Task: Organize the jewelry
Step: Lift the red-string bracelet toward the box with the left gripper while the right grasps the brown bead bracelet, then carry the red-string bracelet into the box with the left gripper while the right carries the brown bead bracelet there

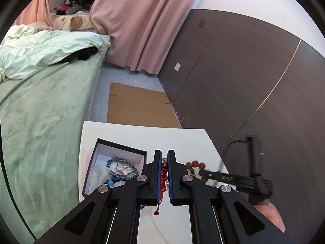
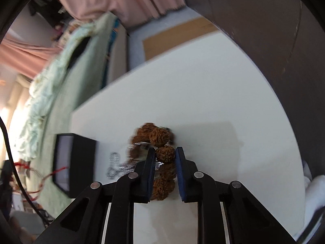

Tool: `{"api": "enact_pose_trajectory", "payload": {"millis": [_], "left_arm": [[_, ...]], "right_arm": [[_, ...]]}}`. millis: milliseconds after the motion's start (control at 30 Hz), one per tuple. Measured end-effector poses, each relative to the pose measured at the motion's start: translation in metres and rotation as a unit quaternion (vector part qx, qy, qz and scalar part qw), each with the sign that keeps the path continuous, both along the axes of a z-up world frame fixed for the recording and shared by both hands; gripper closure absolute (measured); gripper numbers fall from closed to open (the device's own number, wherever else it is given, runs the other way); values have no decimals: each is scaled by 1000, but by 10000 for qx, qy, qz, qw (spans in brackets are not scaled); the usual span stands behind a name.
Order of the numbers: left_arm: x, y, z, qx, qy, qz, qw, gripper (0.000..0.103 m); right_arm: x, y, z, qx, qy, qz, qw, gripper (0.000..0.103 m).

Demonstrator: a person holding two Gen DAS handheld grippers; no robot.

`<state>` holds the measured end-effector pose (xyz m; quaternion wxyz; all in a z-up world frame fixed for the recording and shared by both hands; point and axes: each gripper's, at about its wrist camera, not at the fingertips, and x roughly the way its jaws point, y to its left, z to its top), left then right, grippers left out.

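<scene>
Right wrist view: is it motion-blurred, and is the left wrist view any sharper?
Right wrist view: bed and black jewelry box smear, while the walnut-bead bracelet between the fingers stays crisp. Left wrist view: mostly sharp; only the right hand-held gripper blurs.

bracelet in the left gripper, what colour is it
Red, with a gold bead near the top; clearest in the left wrist view.

Bright even daylight, strong fisheye edge curvature, right wrist view motion-blurred
</scene>
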<state>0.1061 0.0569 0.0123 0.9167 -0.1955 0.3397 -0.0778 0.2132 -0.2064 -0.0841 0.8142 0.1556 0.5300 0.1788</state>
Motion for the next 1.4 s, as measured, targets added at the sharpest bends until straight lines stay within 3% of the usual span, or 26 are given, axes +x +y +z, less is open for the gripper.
{"api": "enact_pose_trajectory", "payload": {"millis": [233, 900, 1400], "left_arm": [[-8, 2, 1, 28, 2, 32, 10000, 97], [-15, 16, 8, -67, -87, 193, 9998, 97], [-10, 35, 13, -237, -157, 358, 9990, 97]], "right_arm": [[-29, 7, 36, 233, -548, 175, 9981, 82], [-48, 12, 110, 787, -1524, 179, 9850, 82], [-63, 21, 177, 708, -2142, 218, 9740, 82]]}}
